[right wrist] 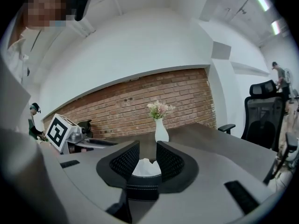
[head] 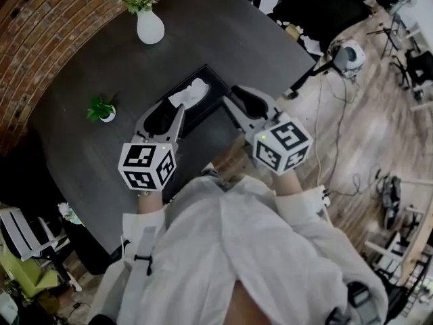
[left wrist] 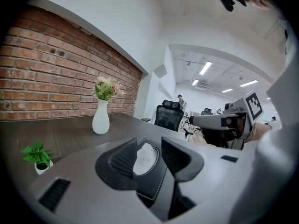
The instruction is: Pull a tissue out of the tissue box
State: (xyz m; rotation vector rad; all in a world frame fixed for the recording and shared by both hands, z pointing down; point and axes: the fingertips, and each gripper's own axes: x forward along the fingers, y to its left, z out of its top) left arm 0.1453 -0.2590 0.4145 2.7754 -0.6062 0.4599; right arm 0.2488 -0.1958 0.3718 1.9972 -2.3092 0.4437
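Two sets of jaws are seen parted, nothing gripped: left gripper (head: 169, 111) and right gripper (head: 232, 95) are held just short of the tissue box (head: 203, 107), set near the desk's (head: 81, 66) front edge (white tissue (head: 189, 92) poking up).

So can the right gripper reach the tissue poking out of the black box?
Probably yes. The right gripper has its jaws apart and points straight at the tissue, which sticks up from the tissue box. Nothing lies between them, and the left gripper is off to one side.
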